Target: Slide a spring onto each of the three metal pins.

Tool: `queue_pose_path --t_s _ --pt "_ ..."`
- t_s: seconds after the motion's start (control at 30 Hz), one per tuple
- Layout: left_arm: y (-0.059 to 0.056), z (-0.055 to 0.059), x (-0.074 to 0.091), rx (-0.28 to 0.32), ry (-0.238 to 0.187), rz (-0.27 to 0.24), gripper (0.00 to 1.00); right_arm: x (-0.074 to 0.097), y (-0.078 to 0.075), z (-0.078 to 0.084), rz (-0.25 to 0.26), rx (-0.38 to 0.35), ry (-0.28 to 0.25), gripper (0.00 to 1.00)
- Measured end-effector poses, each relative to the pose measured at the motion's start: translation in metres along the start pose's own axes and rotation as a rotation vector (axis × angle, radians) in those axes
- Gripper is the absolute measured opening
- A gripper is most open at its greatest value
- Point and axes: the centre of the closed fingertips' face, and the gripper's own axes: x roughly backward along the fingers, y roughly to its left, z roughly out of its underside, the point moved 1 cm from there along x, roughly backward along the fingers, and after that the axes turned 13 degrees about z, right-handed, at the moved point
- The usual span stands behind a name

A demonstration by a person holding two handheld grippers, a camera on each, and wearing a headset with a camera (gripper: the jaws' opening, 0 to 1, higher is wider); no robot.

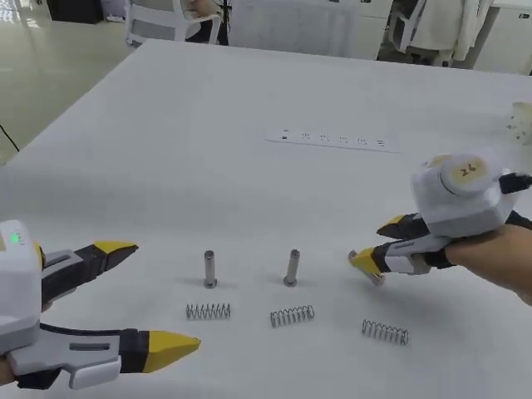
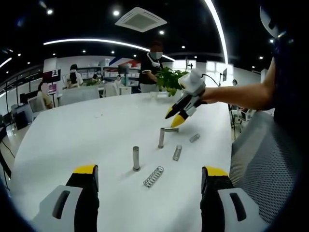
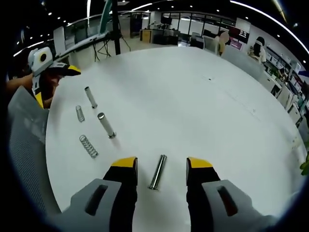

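Note:
Two metal pins stand upright on the white table (image 1: 249, 166): the left pin (image 1: 209, 269) and the middle pin (image 1: 292, 268). A third pin (image 3: 157, 171) lies flat between the jaws of my open right gripper (image 1: 378, 242), which do not touch it. Three springs lie in a row in front of the pins: left spring (image 1: 208, 311), middle spring (image 1: 292, 315), right spring (image 1: 385, 332). My left gripper (image 1: 154, 295) hovers open and holds nothing at the near left, pointing toward the left spring (image 2: 153, 176).
A white power strip (image 1: 332, 139) lies further back on the table. A potted plant (image 2: 171, 79) stands at one table end, with a person behind it. Chairs (image 1: 170, 18) line the far edge. A pale object (image 1: 522, 120) sits at the right edge.

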Motion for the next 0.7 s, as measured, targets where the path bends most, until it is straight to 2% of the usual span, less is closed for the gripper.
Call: queue_pose_path --t_s 0.13,0.23,0.47,0.7 --pt "0.000 0.001 0.000 0.003 0.001 0.000 0.84 -0.006 0.002 0.003 0.022 0.021 0.045 0.31" --pt "0.000 0.001 0.001 0.004 -0.001 0.001 0.83 -0.010 0.005 0.005 0.015 0.013 0.069 0.26" --pt "0.000 0.002 0.000 0.006 0.002 0.006 0.82 -0.016 0.007 0.006 0.025 0.020 0.102 0.19" --pt "0.000 0.002 0.000 0.003 0.003 0.010 0.82 -0.020 0.008 0.009 0.025 -0.008 0.137 0.14"
